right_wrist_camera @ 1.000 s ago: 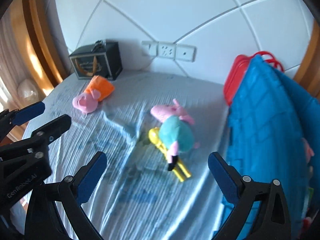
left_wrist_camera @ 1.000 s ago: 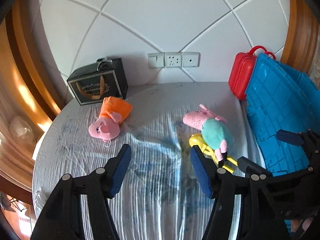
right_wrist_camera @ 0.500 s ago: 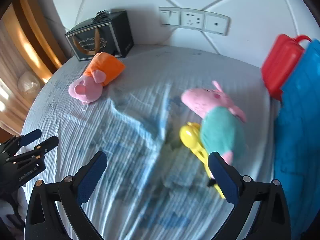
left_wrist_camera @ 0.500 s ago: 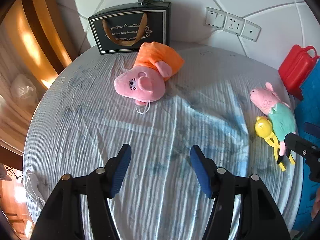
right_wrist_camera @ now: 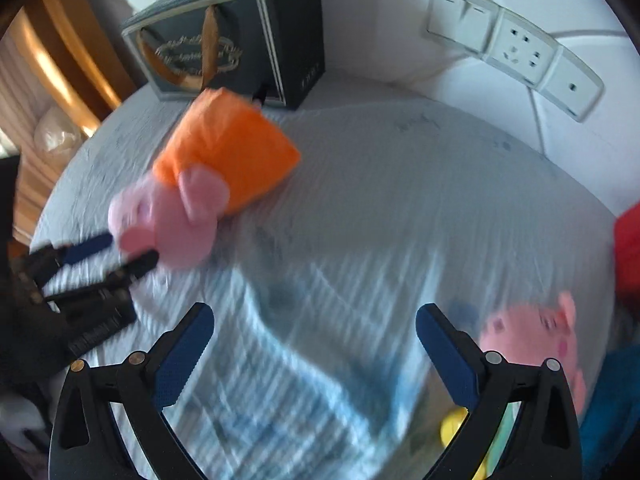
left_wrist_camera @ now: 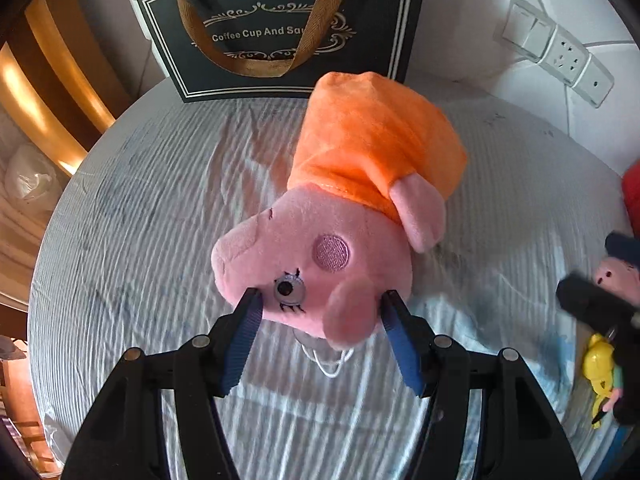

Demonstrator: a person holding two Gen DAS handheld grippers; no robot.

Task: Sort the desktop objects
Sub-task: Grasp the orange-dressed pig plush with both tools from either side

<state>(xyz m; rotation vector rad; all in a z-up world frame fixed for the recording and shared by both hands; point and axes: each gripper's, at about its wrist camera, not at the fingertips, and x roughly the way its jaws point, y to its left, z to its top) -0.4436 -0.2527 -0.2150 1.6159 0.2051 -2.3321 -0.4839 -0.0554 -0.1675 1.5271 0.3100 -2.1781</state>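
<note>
A pink pig plush in an orange dress (left_wrist_camera: pixel 352 200) lies on the round table's pale cloth (left_wrist_camera: pixel 140 240). My left gripper (left_wrist_camera: pixel 320 304) is open, with its blue pads on either side of the plush's head, close to it. The plush also shows in the right wrist view (right_wrist_camera: pixel 208 184), with the left gripper (right_wrist_camera: pixel 116 252) at its head. My right gripper (right_wrist_camera: pixel 314 320) is open and empty above the cloth. A second pig plush in a teal dress (right_wrist_camera: pixel 536 332) lies at the right, beside a yellow toy (left_wrist_camera: pixel 598 372).
A black gift bag (left_wrist_camera: pixel 280 28) with brown handles stands against the wall behind the orange plush. Wall sockets (left_wrist_camera: pixel 560 56) are on the white wall. A red case (right_wrist_camera: pixel 628 256) is at the right edge. The table edge curves at the left.
My left gripper has moved forward to the orange-dressed plush, so its head now sits between the fingers. My right gripper has swung left, and its view is blurred by motion.
</note>
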